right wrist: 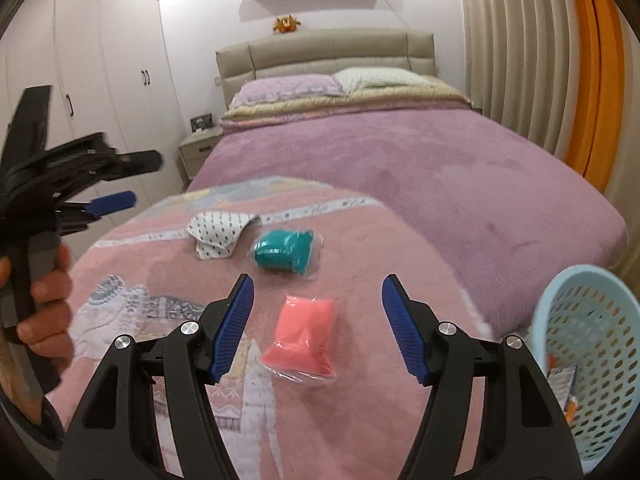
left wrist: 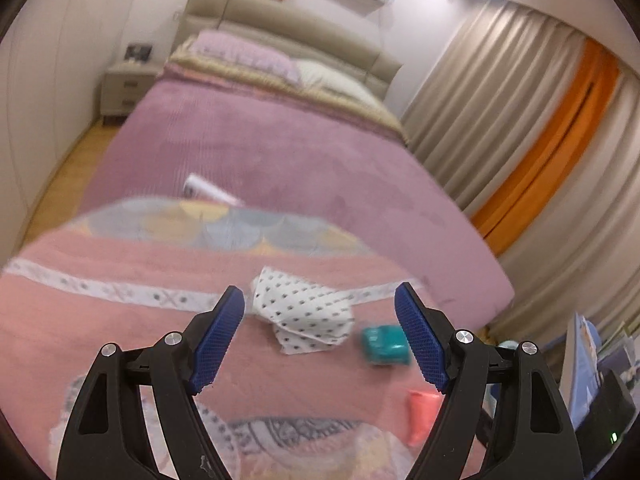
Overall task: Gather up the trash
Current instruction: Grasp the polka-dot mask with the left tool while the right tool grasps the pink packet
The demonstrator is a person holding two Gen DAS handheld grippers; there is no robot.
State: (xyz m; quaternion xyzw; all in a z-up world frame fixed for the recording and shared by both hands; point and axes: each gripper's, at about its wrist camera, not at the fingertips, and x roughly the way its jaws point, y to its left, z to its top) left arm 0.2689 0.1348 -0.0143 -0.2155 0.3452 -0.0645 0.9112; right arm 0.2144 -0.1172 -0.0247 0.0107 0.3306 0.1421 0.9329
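On the pink patterned blanket (right wrist: 360,264) at the bed's foot lie three pieces of trash. A crumpled white dotted paper (left wrist: 308,314) (right wrist: 218,230) sits just ahead of my left gripper (left wrist: 320,304), whose jaws stand open and empty. A teal item in clear wrap (left wrist: 386,344) (right wrist: 284,254) lies to the paper's right. A pink packet in clear wrap (right wrist: 304,332) (left wrist: 422,410) rests below and between the open jaws of my right gripper (right wrist: 318,294), untouched. A white tube-like object (left wrist: 210,190) lies farther up the bed. The left gripper (right wrist: 116,202), held by a hand (right wrist: 48,312), shows at the left of the right wrist view.
A pale blue perforated basket (right wrist: 592,344) with some scraps inside stands off the bed's right corner. The purple bedspread (right wrist: 400,160) runs to pillows and a beige headboard (right wrist: 324,54). A nightstand (right wrist: 198,148) and wardrobes sit left, curtains (right wrist: 520,48) right.
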